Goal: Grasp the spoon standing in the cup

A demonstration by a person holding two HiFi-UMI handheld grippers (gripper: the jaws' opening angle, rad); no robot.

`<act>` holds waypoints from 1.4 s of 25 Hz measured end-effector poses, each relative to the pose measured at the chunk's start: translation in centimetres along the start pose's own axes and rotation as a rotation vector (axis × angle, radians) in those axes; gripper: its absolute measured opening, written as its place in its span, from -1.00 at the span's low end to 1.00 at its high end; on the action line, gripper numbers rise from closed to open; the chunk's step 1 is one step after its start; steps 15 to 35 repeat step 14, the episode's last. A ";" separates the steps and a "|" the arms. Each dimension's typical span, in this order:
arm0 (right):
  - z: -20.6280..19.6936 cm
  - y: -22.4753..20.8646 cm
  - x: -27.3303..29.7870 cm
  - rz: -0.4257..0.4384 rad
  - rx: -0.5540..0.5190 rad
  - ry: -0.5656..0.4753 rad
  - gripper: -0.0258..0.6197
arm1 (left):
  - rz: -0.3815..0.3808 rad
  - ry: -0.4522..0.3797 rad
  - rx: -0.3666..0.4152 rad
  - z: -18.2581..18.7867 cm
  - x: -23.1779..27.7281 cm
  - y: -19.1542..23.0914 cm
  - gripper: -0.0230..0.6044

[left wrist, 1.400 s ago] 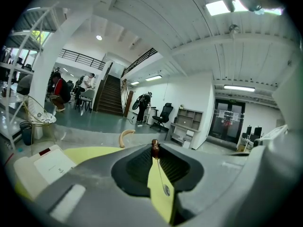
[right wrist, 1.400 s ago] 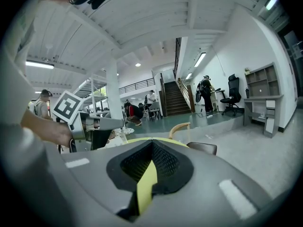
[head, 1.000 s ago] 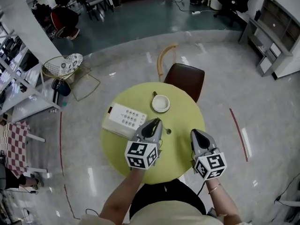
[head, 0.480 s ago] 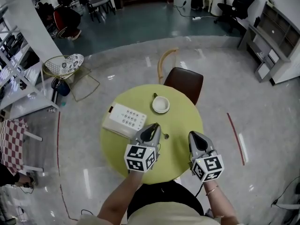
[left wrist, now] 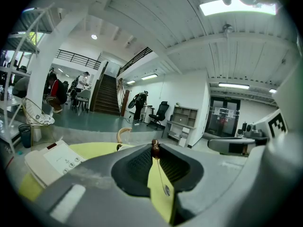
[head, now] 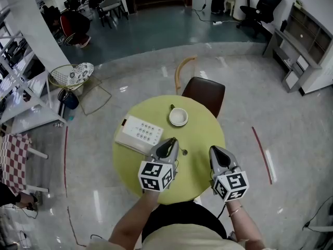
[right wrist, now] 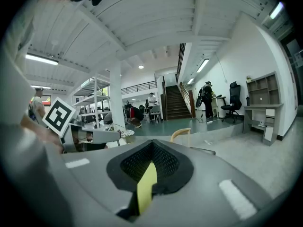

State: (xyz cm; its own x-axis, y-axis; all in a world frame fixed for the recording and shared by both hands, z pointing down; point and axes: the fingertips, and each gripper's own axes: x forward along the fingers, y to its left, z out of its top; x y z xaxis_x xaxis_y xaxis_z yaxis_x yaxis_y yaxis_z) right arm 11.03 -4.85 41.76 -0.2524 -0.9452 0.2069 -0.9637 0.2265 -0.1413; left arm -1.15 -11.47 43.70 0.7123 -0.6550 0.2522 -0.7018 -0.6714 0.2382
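We find the spoon (left wrist: 160, 170) not in the cup but in the left gripper (head: 168, 142). Its brown knob end is pinched right at the jaw tips, and the jaws stand at a narrow slit around it. In the left gripper view the thin shaft runs down from the knob at 12 o'clock to a small oval bowl at about 5 o'clock. We read its long axis as close to upright, knob up and bowl down, leaning slightly, and hanging over the yellow-green table (head: 203, 134).

The white cup (head: 178, 116) sits well apart, at 12 o'clock from the left gripper on the table's far side. We cannot tell whether anything stands in it.

We judge the grasp itself done, with the spoon clear of the cup. The next move calls for a steady pinch and a slow carry, because a hold on 1 small knob at the very tips would let the shaft swing or slip.

The right gripper (head: 216, 149) hovers at 3 o'clock from the left one, jaws drawn together with nothing between them. A white keypad box (head: 138, 133) lies at 10 o'clock from the left gripper. A brown chair (head: 204, 91) stands beyond the table at 1 o'clock.
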 end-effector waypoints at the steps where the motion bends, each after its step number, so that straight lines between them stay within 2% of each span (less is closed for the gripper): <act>1: 0.0 0.0 0.0 0.001 0.001 0.000 -0.92 | 0.001 0.000 0.000 0.0 0.0 0.0 -0.77; 35: 0.2 0.0 -0.3 0.002 0.023 -0.011 -0.92 | 0.016 -0.006 -0.003 0.2 -0.6 0.0 -0.77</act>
